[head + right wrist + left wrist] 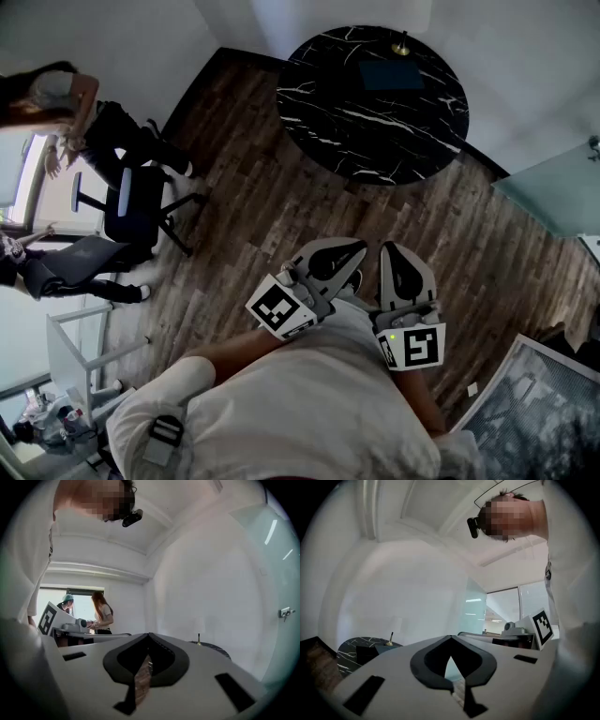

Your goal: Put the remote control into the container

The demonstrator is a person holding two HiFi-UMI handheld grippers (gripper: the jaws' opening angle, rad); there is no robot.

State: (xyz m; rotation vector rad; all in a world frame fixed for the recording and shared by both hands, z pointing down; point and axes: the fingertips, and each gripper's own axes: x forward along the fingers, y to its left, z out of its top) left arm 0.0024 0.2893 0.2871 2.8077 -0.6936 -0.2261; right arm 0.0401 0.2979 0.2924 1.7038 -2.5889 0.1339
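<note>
A round black marble table [375, 108] stands ahead on the wooden floor. On it lie a dark blue box-like container [392, 75] and a small brass object [401, 45]. No remote control shows in any view. Both grippers are held close to the person's body, side by side and well short of the table. My left gripper [360, 247] is shut with nothing between its jaws. My right gripper [391, 247] is shut and empty too. The left gripper view shows the table [354, 651] low at the left; the right gripper view shows the table [213, 648] at the right.
A black office chair [136, 202] stands at the left, with people [56, 94] beside it near a window. A glass panel [553, 187] is at the right. A grey patterned panel [534, 412] lies at the bottom right, and a white frame [75, 347] at the bottom left.
</note>
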